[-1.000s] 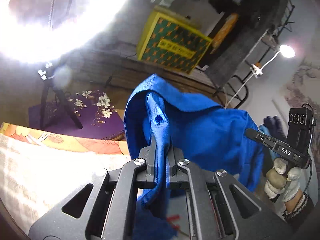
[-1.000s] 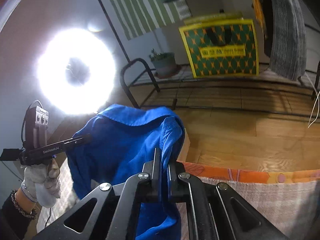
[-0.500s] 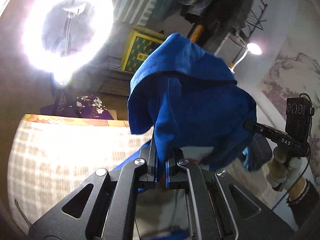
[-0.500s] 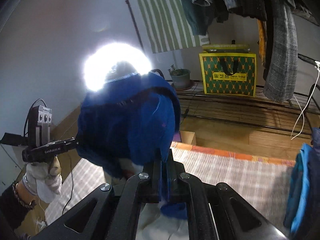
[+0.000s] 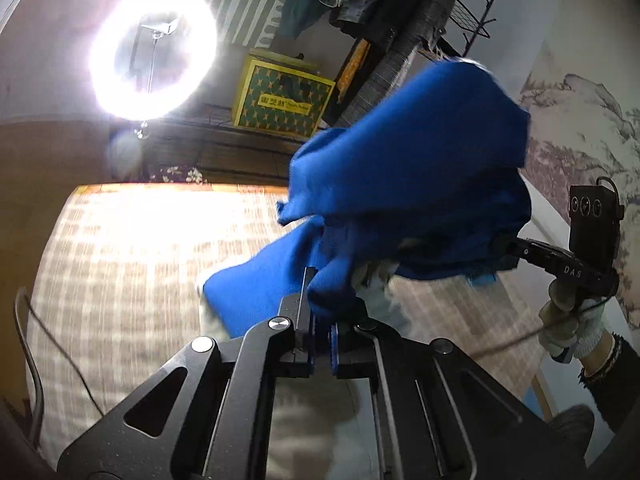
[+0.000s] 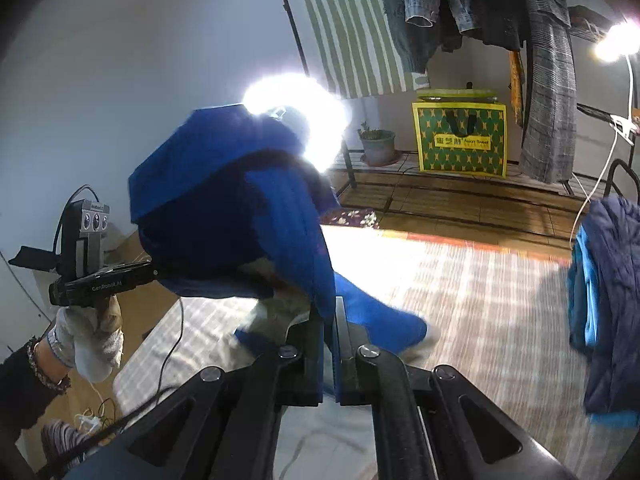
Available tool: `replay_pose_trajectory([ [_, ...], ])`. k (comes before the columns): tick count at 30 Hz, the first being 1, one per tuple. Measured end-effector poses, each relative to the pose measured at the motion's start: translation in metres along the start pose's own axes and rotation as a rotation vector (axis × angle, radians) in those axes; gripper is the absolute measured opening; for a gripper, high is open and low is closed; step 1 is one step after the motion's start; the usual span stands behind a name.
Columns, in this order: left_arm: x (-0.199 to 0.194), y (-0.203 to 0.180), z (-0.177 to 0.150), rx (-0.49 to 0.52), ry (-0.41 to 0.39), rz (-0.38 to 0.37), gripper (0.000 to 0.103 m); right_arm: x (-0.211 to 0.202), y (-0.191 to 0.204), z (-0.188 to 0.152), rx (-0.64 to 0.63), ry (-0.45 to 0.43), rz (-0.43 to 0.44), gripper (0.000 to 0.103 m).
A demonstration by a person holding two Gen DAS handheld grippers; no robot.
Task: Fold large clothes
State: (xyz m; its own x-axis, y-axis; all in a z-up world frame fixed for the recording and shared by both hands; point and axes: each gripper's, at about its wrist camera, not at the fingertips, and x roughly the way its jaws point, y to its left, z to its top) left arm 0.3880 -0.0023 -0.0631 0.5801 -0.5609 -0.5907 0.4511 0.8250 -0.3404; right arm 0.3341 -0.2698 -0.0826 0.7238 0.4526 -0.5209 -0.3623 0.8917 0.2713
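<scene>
Blue garment (image 5: 404,184) hangs bunched in the air above the checked bed cover (image 5: 120,264), one end trailing down to touch it. Left claw (image 5: 316,312) is clenched on a fold of the cloth, and right claw (image 6: 329,332) is clenched on another fold. A ring light (image 5: 154,54) glares behind.

Blue garment (image 5: 408,168); beige-and-white checked cloth (image 5: 120,264).

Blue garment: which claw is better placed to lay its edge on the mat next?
Probably neither: the left claw and right claw each pinch the blue garment, raised over the mat. Both likely lower together.
</scene>
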Motion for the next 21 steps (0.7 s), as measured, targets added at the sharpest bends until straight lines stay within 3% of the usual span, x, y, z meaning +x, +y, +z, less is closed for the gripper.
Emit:
replay_pose_trajectory([
  [6, -0.018, -0.004, -0.056, 0.043, 0.053, 0.045, 0.002, -0.018, 0.008, -0.057, -0.005, 0.036, -0.001, 0.0],
  [13, -0.021, -0.009, -0.125, 0.134, 0.204, 0.118, 0.003, -0.025, 0.012, -0.116, -0.056, 0.143, -0.019, 0.002],
  [18, -0.045, -0.018, -0.147, 0.163, 0.226, 0.135, 0.004, -0.053, 0.032, -0.13, -0.138, 0.141, -0.04, 0.02],
  [21, -0.06, -0.025, -0.158, 0.176, 0.243, 0.147, 0.005, -0.078, 0.035, -0.136, -0.135, 0.106, -0.043, 0.024],
])
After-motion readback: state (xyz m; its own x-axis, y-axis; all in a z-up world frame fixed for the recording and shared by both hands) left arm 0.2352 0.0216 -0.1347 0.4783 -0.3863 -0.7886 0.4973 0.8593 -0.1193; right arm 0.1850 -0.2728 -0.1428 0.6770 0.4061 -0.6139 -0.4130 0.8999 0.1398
